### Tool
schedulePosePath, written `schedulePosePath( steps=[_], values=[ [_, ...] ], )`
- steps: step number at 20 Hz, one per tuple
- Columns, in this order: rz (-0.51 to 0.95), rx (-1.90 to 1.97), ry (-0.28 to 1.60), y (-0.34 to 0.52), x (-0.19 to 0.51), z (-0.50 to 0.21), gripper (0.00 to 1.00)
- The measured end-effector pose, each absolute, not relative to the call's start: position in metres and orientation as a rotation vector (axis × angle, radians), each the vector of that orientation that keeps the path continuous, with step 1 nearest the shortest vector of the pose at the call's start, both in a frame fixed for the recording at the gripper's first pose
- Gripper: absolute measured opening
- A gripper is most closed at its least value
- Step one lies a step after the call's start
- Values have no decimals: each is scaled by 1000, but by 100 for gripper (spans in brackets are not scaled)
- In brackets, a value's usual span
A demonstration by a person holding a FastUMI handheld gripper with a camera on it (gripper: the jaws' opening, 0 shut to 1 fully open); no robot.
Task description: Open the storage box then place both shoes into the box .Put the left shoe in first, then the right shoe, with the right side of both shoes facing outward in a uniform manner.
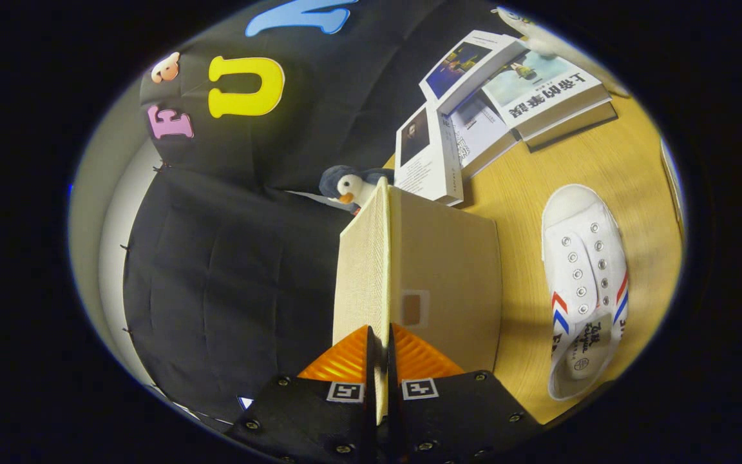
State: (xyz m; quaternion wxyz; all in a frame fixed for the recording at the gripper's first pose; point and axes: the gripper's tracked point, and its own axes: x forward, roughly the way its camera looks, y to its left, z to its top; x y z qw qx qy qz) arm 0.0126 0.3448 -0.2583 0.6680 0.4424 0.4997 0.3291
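Storage box (442, 270) lid (364, 264) pinched edge-on between nearly closed gripper (379, 348) fingers.

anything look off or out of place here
Nothing looks damaged or spilled. The tongs are shut on the storage box's lid, swung up on edge. One white shoe lies flat on the table beside the box, laces missing. The books beyond sit in a loose, fanned pile.

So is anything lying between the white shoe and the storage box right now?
Nothing visible: bare table separates the white shoe from the storage box. The gripper is shut on the box's lid, holding it up edge-on. Books and a penguin toy sit beyond.
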Motion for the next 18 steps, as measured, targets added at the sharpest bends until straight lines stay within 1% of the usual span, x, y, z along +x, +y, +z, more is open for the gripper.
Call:
schedulePosePath(
  steps=[9, 13, 18],
  values=[
    [873, 907, 1015, 383, 20, -172, 7],
    [951, 864, 980, 424, 25, -136, 7],
    [1047, 780, 941, 490, 26, -100, 11]
  ],
)
